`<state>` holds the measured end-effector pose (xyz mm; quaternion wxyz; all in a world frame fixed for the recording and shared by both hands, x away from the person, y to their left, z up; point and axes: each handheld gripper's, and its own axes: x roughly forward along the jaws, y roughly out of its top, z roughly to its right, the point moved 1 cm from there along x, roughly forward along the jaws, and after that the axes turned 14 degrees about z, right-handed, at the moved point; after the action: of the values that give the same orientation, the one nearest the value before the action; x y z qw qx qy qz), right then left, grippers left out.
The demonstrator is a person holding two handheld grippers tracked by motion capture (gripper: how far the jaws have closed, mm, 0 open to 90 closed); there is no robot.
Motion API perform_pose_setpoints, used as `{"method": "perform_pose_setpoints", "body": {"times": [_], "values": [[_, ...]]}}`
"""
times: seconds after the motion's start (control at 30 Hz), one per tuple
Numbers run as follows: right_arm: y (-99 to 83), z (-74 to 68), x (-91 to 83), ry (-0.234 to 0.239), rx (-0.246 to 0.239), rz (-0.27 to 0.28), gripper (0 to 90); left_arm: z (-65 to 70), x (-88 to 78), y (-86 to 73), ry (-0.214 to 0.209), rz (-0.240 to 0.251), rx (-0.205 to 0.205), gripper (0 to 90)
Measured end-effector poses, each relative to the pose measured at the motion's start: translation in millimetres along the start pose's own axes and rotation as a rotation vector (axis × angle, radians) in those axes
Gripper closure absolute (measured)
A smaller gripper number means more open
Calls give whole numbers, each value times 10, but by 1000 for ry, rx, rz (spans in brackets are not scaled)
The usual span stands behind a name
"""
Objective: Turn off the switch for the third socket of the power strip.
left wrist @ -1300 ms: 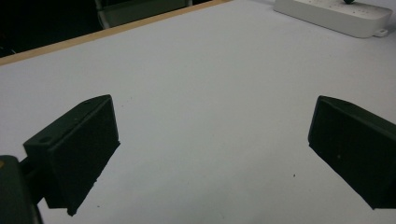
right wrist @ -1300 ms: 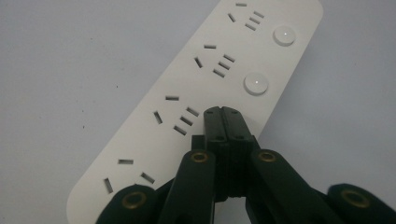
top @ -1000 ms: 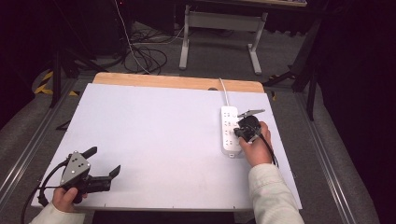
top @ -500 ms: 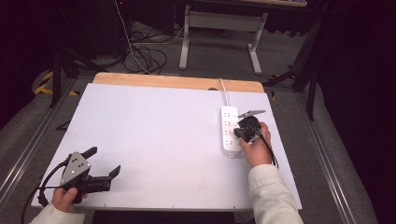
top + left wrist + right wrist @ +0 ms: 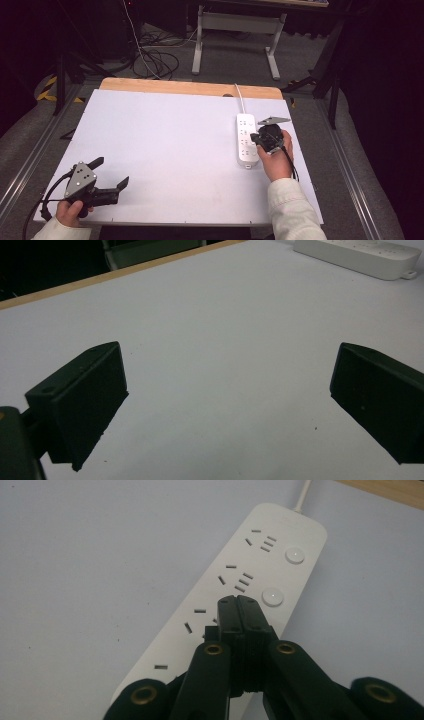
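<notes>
A white power strip with several sockets and round buttons lies at the right of the white table; its cable runs off the far edge. My right gripper hovers over the strip's right side, jaws shut together with nothing between them. In the right gripper view the closed tips sit above the power strip, beside a round button. My left gripper rests near the table's front left corner, jaws wide open and empty. The left gripper view shows its fingers spread over bare table, with the strip far off.
A wooden strip edges the table's far side. Behind it stand a metal stand and loose cables on the floor. Metal rails run along both table sides.
</notes>
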<state>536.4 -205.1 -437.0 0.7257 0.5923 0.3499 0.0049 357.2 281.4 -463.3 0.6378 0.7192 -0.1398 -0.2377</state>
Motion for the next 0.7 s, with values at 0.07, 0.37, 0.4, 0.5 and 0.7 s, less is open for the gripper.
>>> {"method": "perform_pose_setpoints", "body": {"times": [0.07, 0.37, 0.4, 0.5, 0.7], "values": [[9, 13, -38, 1, 13, 15, 900, 2, 0, -1, 0, 0, -2, 23], [81, 19, -249, 24, 38, 102, 878, -3, 2, -1, 2, 0, 1, 23], [84, 20, -265, 26, 36, 106, 877, -3, 1, -1, 2, 0, 1, 23], [85, 20, -295, 30, 31, 106, 874, -3, 2, -1, 3, 0, 0, 23], [94, 20, -348, 37, 33, 112, 867, -2, 4, -1, 3, -1, 1, 23]]}}
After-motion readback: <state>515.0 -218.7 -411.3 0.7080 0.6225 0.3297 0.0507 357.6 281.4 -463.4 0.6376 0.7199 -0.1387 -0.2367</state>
